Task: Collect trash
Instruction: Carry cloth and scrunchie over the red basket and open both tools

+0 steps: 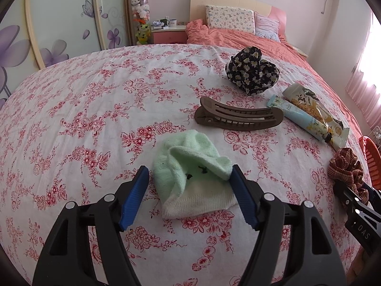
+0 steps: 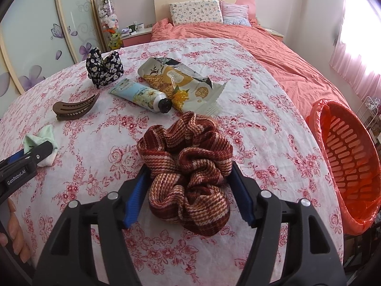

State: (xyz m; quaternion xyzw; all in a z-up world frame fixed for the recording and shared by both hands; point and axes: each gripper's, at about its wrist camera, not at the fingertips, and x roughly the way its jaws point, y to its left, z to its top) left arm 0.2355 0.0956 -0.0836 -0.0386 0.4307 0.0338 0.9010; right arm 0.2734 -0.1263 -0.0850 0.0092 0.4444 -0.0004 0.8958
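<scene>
Wrapper (image 2: 183,81) beyond right hand-held gripper (image 2: 190,195)

We see the left gripper (image 1: 189,196) as two black plastic arms with triangular cut-outs, round silver screws at the joints, and ribbed blue pads (image 1: 134,196). Our right gripper (image 2: 188,195) is built the same: black arms, silver screws, blue pads (image 2: 241,196). White lettering marks each black body from the side, "GenRobot.AI" on the left one, "DAS" on the right.
</scene>
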